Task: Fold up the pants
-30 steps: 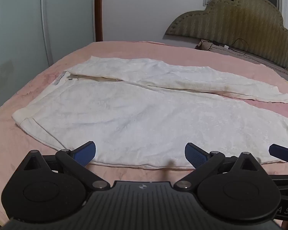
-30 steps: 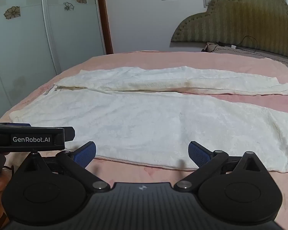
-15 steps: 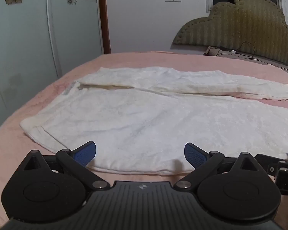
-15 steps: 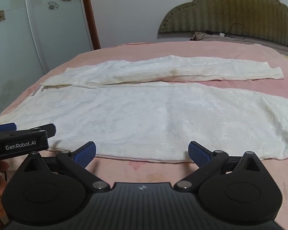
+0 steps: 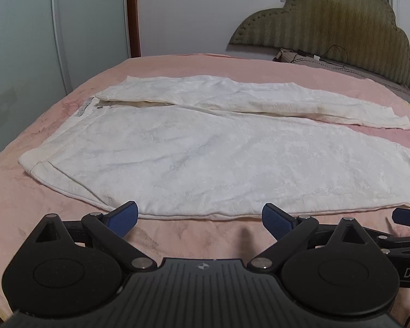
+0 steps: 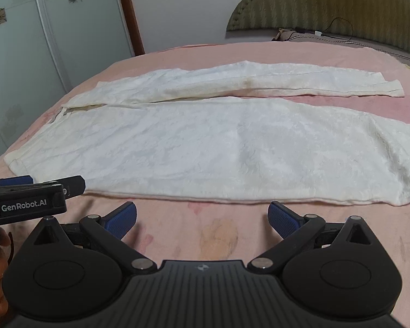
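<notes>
Lying flat on the pink bed [image 5: 177,63], the white pants [image 5: 205,158] have the waist toward the bed's left edge and both legs reaching toward its right edge. The left gripper [image 5: 199,216] and the right gripper [image 6: 202,216] hover just beside the near hem, each with fingers wide apart and holding nothing.

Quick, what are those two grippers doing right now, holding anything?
Left gripper: open, holding nothing, just short of the pants.
Right gripper: open, holding nothing.
</notes>
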Demonstrator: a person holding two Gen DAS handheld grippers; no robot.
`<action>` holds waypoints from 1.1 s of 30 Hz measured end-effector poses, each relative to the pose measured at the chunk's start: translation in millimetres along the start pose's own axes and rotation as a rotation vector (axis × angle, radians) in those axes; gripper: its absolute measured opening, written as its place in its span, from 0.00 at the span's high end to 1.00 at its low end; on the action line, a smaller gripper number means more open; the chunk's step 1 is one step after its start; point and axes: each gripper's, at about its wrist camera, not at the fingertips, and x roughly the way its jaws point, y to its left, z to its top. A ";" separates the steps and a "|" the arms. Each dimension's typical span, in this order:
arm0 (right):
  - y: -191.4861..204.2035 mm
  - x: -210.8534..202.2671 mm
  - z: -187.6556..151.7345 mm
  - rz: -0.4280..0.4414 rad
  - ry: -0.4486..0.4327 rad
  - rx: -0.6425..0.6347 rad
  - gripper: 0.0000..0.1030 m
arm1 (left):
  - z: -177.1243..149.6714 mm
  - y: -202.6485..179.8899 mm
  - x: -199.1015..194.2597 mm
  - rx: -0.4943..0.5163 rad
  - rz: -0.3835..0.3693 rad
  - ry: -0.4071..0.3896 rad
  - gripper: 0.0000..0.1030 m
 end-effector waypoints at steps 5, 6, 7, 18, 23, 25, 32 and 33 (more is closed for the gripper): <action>0.6 1.4 -1.6 -0.025 -0.003 -0.017 0.00 | 0.9 -0.1 2.3 0.002 0.037 0.007 0.04; -0.4 1.4 -1.7 -0.022 -0.004 -0.013 0.00 | 1.3 1.0 2.6 -0.003 0.039 0.007 0.03; -0.8 1.3 -2.1 -0.023 -0.005 -0.009 0.00 | 1.6 1.9 2.7 -0.008 0.041 0.007 0.03; -0.9 1.2 -2.0 -0.021 -0.005 -0.017 0.00 | 1.7 -0.6 1.6 -0.001 0.072 0.002 0.02; -2.6 0.4 -1.8 -0.012 -0.008 -0.015 0.00 | 2.3 -1.8 2.2 0.003 0.105 0.009 0.02; -2.3 0.2 -2.1 -0.012 -0.008 -0.016 0.00 | 2.4 -1.9 2.1 0.002 0.097 0.010 0.02; -0.9 1.8 -2.2 -0.009 -0.002 -0.013 0.00 | 0.7 -0.9 3.3 -0.004 0.063 0.020 0.02; -0.9 1.9 -2.3 -0.009 -0.001 -0.012 0.00 | 0.5 -1.3 3.4 -0.003 0.064 0.020 0.02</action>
